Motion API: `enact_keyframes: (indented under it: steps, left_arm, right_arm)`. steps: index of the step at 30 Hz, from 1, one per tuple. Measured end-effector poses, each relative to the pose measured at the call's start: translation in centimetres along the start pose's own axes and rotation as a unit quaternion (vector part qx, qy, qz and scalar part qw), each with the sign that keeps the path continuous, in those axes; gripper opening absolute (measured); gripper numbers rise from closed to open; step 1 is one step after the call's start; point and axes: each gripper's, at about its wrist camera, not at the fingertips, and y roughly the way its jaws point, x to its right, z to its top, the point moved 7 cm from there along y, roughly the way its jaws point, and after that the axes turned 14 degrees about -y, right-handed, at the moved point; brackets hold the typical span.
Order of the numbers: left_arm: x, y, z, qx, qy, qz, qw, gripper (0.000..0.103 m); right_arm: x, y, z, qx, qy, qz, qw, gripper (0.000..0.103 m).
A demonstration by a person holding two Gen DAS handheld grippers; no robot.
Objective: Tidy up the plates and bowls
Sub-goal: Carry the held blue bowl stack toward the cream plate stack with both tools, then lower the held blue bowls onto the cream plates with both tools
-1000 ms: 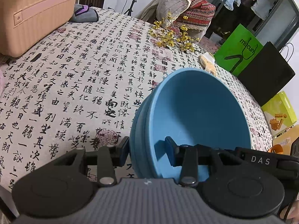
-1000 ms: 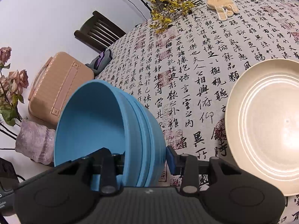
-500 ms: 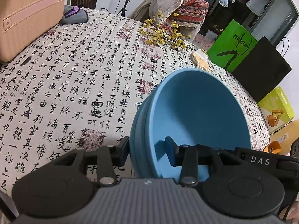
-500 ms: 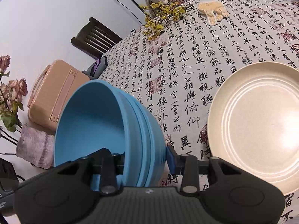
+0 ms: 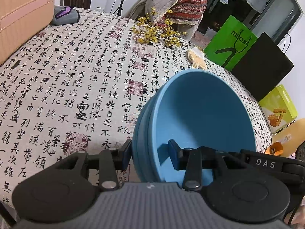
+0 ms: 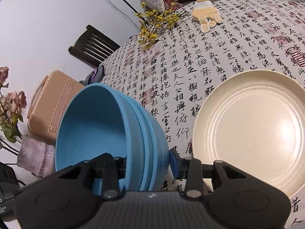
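Together, the left gripper (image 5: 149, 155) and right gripper (image 6: 150, 162) are each clamping the rim of the stacked blue bowls (image 6: 106, 131); a cream plate (image 6: 251, 131) is lying just right of the right gripper.

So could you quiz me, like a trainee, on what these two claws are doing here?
1. True or false: each claw grips the rim of the stack of blue bowls.
2. What lies to the right of the bowls in the right wrist view? A. a cream plate B. a red mug C. a fork
3. Fill in: the yellow flowers lie on the ____.

Key: 1 true: left claw and right claw both clamp it. 2 A, the cream plate. 3 tablecloth.
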Motion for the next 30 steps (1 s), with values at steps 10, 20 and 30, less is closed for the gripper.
enact_keyframes:
  steps: [10,20,30]
  left_arm:
    - [1.3,0.3,-0.2,-0.004,0.004,-0.013,0.9999,0.041]
    - [2.8,0.8,-0.5,-0.011,0.007,-0.023,0.9997,0.041]
    - [4.0,1.5,-1.1,-0.018,0.01,-0.03,0.9994,0.041]
  right_arm:
    - [0.7,-1.2,0.3,0.013,0.004,-0.013,1.0,0.036]
    - [1.7,-2.2,0.4,0.024,0.011,-0.021,0.999,0.036]
    - [2.9,-3.1,0.5,0.03,0.016,-0.028,0.999,0.036]
